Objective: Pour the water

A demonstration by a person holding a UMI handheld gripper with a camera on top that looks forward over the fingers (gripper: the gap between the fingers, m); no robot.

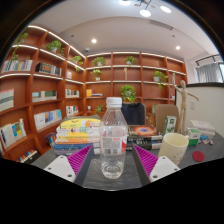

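A clear plastic water bottle (113,140) with a white cap and a pale label stands upright on a dark grey surface (90,178). It sits between the fingers of my gripper (112,166), with a small gap at each side. The gripper is open; its magenta pads (79,159) flank the bottle's lower half without pressing on it. A pale yellowish cup (173,147) stands to the right, just beyond the right finger.
Stacked colourful books (75,132) lie on the table behind the left finger. A red object (200,155) rests right of the cup. Wooden shelves (45,85) with books and plants line the walls, and a wooden figure (181,105) stands behind the cup.
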